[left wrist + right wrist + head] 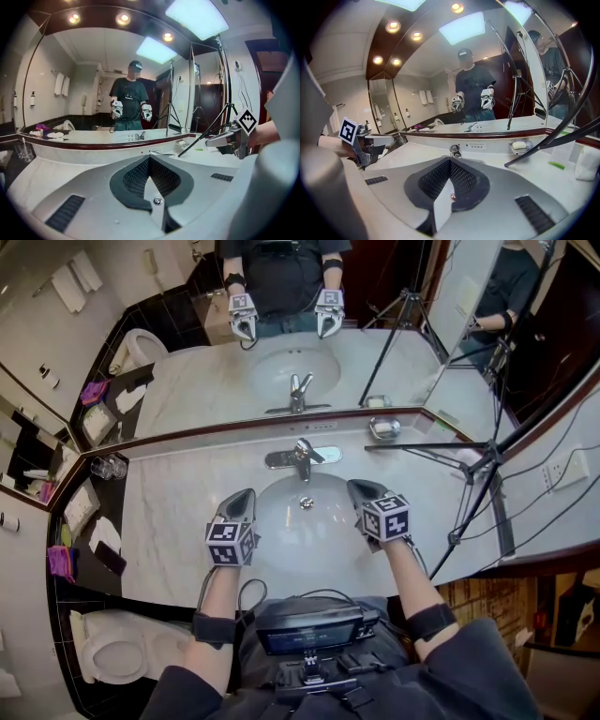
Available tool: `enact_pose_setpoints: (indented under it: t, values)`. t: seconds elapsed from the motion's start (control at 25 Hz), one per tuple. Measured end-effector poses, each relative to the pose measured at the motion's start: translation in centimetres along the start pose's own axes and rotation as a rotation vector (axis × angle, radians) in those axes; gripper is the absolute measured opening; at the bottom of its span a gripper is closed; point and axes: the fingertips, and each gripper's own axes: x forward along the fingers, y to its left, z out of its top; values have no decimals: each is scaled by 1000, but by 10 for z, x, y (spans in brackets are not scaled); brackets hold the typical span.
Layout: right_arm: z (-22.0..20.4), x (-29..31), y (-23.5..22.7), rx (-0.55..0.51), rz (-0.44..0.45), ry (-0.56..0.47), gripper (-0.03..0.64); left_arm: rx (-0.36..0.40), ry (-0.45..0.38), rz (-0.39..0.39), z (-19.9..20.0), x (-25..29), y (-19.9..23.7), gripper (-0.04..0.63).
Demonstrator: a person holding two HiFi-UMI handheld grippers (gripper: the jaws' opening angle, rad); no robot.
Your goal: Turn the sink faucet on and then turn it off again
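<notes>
Both tools empty and pinched shut, left tool (246, 495) and right tool (360, 489) over the sink (305, 538), faucet (302, 457) centred behind it on the surface (169, 521); I risk a closed tip skidding off the slick lever or over-swinging it.

Pale, veined marble countertop (169, 512), backed by a wall mirror (216, 390); soap dish (383, 428) holding a white bar, rear right of the counter; black tripod (478, 486), legs spread over the counter's right end; drinking glasses (109, 467) at the rear left corner; folded white towels (82, 507) on the dark side shelf; toilet (117, 652), lower left; wall socket (564, 470), far right.
</notes>
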Motion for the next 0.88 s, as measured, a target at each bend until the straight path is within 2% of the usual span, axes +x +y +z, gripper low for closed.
enact_pose_setpoints:
  t: [0.16,0.6,0.72,0.88]
  values:
    - [-3,0,-2,7,-4,2,26,-14,-11,-4,0,1,0,0]
    - [-8,2,-4,16,-5,11,26,9,-7,0,0,6,0,0]
    - [-10,3,-5,23,-5,15,26,37,2,4,-2,12,-1,6]
    - [-16,3,-9,33,-10,29,26,131,34,-40,-4,30,-14,73]
